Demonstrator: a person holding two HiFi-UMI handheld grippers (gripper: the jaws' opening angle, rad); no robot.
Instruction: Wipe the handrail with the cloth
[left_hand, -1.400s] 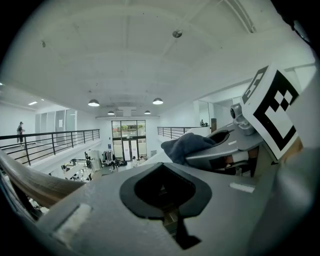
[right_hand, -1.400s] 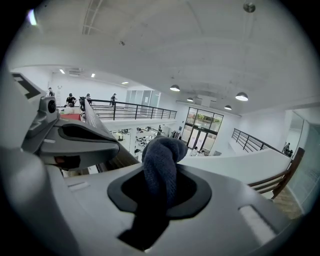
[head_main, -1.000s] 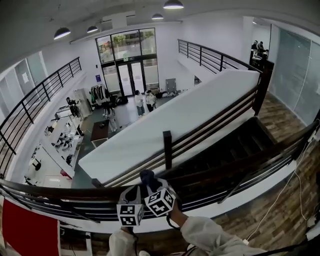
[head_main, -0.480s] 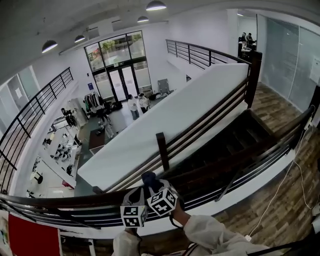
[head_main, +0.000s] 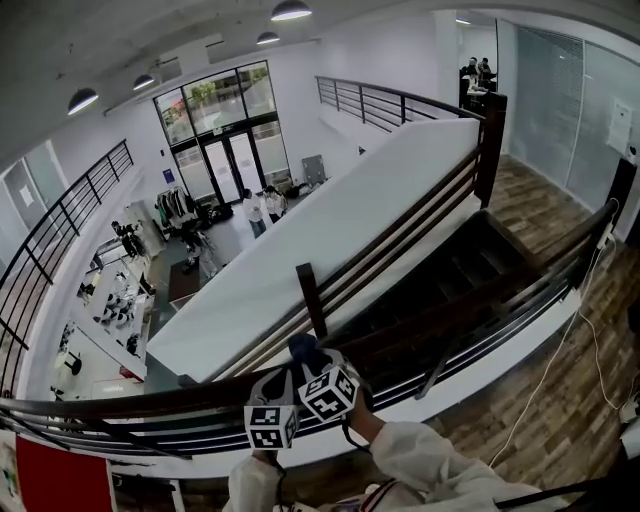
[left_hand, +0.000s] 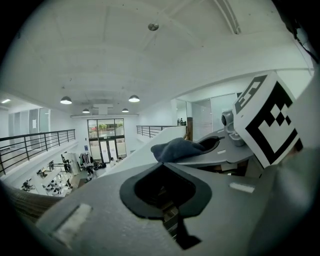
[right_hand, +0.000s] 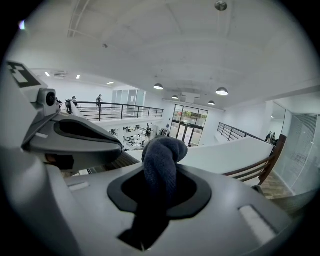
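Right claw (right_hand: 159, 186): pressed together on the cloth (right_hand: 162, 155). A dark blue fold is nipped in the seam and a rounded bunch stands up past the tips.

Left claw (left_hand: 167, 192): pressed together with nothing in it. It lies just beside the right claw, on its left, and both point the same way.

Head view: both claws sit at the handrail (head_main: 150, 400), right claw (head_main: 312, 365) slightly ahead of left claw (head_main: 274, 392). The cloth (head_main: 302, 349) shows just over the handrail's far edge; contact with the wood cannot be read.

A white sleeve (head_main: 430, 465) runs back from the right claw on the near side of the handrail.

Beyond the handrail a dark staircase (head_main: 440, 300) descends. Farther beyond it, glass doors (head_main: 225, 160) stand on the floor below.
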